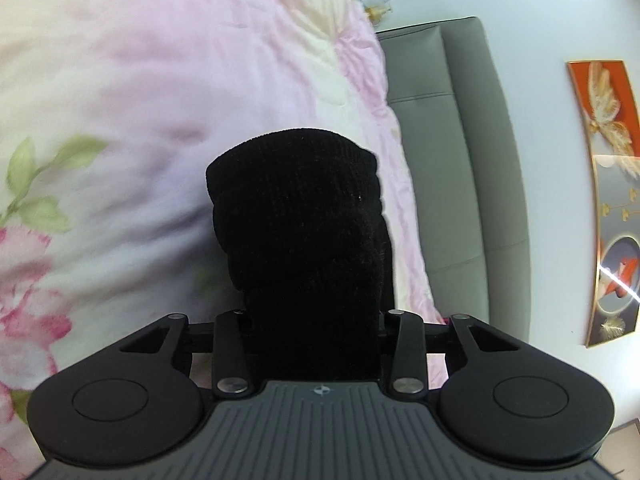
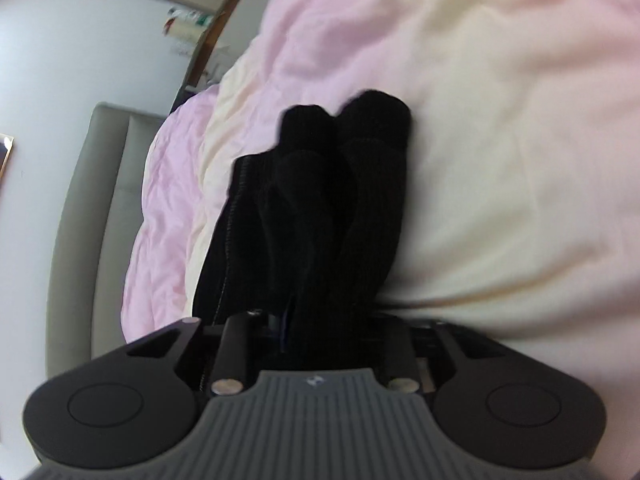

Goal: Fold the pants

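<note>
pants (image 1: 296,220) black, bunched over the bed quilt (image 1: 140,100) | left gripper (image 1: 308,280) clamped on fabric | right gripper (image 2: 320,240) clamped on fabric | fold underway, not laid flat

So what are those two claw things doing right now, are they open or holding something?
Left gripper: closed on a bunch of the black pants.
Right gripper: closed on black pants fabric too, above the pink and cream quilt.

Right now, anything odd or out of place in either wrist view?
Nothing damaged or spilled. Black pants bunch up thick between the left tool's fingers, hiding the tips; right tool likewise buried in pants folds. Pink floral bedding is rumpled.
</note>
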The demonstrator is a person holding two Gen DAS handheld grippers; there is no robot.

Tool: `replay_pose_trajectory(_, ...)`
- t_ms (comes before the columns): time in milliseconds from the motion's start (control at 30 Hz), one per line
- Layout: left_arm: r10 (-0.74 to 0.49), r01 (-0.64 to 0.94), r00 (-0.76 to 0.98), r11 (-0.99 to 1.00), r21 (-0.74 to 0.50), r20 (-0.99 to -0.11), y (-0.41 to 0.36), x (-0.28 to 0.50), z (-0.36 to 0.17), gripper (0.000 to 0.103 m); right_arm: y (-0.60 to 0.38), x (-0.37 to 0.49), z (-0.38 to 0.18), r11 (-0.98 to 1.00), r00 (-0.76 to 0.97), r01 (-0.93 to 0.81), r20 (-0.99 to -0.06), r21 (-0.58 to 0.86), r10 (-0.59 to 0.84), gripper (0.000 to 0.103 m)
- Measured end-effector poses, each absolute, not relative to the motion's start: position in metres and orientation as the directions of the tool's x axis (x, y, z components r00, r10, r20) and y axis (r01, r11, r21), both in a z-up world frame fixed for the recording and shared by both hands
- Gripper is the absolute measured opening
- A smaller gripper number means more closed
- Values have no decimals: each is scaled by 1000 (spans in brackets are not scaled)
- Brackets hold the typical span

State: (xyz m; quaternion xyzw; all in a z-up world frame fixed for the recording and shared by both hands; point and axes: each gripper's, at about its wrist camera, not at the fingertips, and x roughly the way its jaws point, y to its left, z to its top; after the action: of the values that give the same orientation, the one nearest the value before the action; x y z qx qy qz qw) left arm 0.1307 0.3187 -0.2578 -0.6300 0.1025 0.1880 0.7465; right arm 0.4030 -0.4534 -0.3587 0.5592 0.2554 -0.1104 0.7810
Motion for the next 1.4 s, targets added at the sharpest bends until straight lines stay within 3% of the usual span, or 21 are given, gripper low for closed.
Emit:
replay_pose_trajectory(200,122,-363,932,299,-883,-342,329,127,-207,41,-465,377,-320,380,894,323,-411,867,179,9)
replay_pose_trajectory(367,175,-362,930,293,-885,-323,356,85,-185,41,-459,325,-280,388,885,257,-377,885,274,9)
replay_pose_trajectory(500,168,-493,869,205,-846,-466,385,55,-214,41,-450,277,-297,386,860,278,-407,880,308,8)
replay_pose_trajectory(600,138,-612,785,21,-790,-604,393,40,-257,41,-446,249,-346,343,745,475,-578,811,335,10)
replay_pose_trajectory(633,135,-625,774,8,-780,-619,394,40,-263,42,-450,243,-360,280,709,542,-610,792,354,8)
replay_pose_trajectory(700,140,-651,756,48,-758,-640,393,47,-260,44,-458,237,-372,175,723,551,-572,816,387,11)
replay_pose_trajectory(833,134,-683,730,118,-721,-670,392,54,-240,48,-454,234,-347,304,720,522,-602,797,344,21)
replay_pose_trajectory(967,103,-672,740,68,-738,-665,396,46,-236,49,-465,219,-349,226,748,540,-585,811,315,23)
replay_pose_trajectory(1167,94,-689,724,113,-716,-683,409,41,-214,49,-472,210,-340,266,758,527,-588,807,282,26)
replay_pose_trajectory(1300,95,-732,678,165,-660,-728,411,42,-197,50,-477,209,-338,267,770,520,-580,811,265,30)
replay_pose_trajectory(1400,164,-795,604,193,-575,-780,407,35,-182,52,-479,205,-337,265,780,513,-572,817,254,34)
